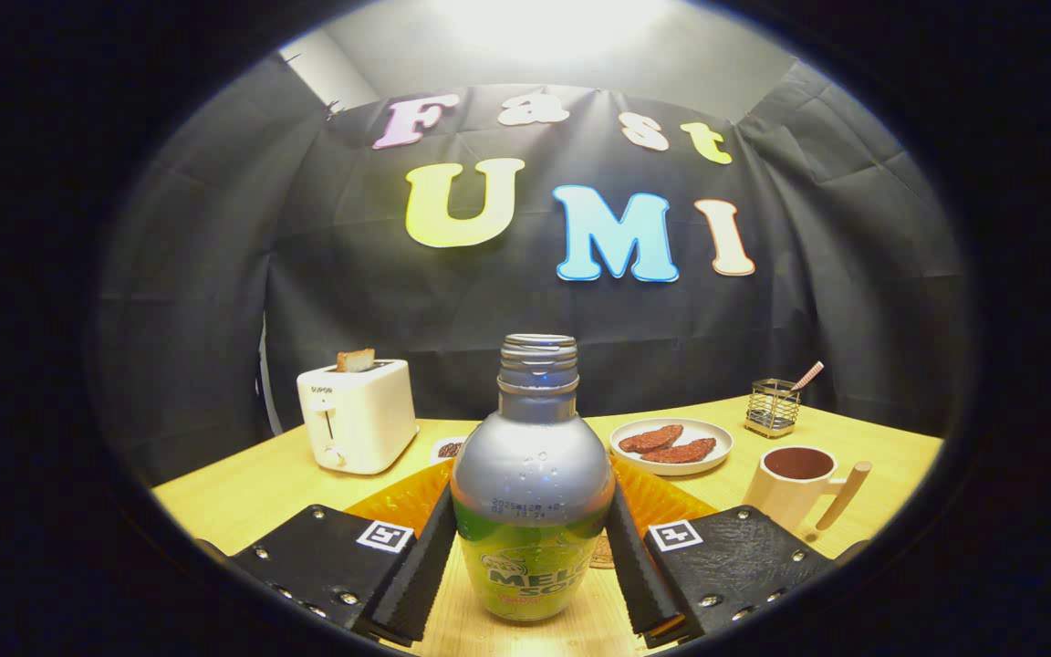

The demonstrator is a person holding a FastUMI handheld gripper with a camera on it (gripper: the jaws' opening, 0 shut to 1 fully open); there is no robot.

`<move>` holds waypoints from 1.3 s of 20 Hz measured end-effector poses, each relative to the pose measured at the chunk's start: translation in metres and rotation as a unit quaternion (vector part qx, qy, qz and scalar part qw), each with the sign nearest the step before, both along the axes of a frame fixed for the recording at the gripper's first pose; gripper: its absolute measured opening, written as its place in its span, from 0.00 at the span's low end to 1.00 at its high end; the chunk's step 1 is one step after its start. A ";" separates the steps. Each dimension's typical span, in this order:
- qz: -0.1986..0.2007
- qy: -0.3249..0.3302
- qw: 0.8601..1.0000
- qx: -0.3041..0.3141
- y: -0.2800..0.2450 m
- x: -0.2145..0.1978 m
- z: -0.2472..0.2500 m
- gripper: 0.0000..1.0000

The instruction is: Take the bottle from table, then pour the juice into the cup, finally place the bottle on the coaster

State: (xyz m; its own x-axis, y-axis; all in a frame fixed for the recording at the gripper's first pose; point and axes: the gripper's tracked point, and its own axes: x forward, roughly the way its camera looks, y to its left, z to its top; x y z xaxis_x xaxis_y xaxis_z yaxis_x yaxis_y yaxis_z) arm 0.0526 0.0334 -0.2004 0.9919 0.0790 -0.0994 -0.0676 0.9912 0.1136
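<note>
— What's on the table (243, 493)?
— The toaster (357, 415) at the far left, and the bottle (532, 484) standing upright, uncapped.
— And the gripper (532, 566)?
— Both fingers press the bottle's sides, pinching it. The cup (797, 488) sits right of it, beyond the fingers.

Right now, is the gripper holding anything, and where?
Yes: the uncapped silver and green juice bottle, upright, with both fingers pressed on the sides of its round body.

Bottle (532, 511) — silver-grey above, green below; white toaster (357, 415); orange ribbed tray (407, 497); cream cup (795, 488) with what looks like a dark-brown fill — yellow wooden table (243, 493).
</note>
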 end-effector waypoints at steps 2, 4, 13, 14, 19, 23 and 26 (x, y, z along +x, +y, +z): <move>-0.003 0.003 1.000 0.030 -0.008 0.004 0.002 0.79; -0.001 0.009 0.997 0.076 -0.014 0.009 0.005 0.79; -0.004 0.024 0.960 0.278 -0.042 0.025 0.013 0.79; -0.006 0.023 0.953 0.303 -0.047 0.027 0.014 0.79; -0.028 0.025 0.919 0.392 -0.064 0.035 0.010 0.78; -0.035 0.012 0.886 0.463 -0.081 0.035 0.015 0.77; -0.037 0.008 0.865 0.501 -0.087 0.037 0.015 0.77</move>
State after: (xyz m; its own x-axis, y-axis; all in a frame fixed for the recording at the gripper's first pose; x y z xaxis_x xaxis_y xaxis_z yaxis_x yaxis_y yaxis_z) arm 0.0900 -0.0537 -0.1852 0.9971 0.0689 -0.0312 0.0013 0.3966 0.9180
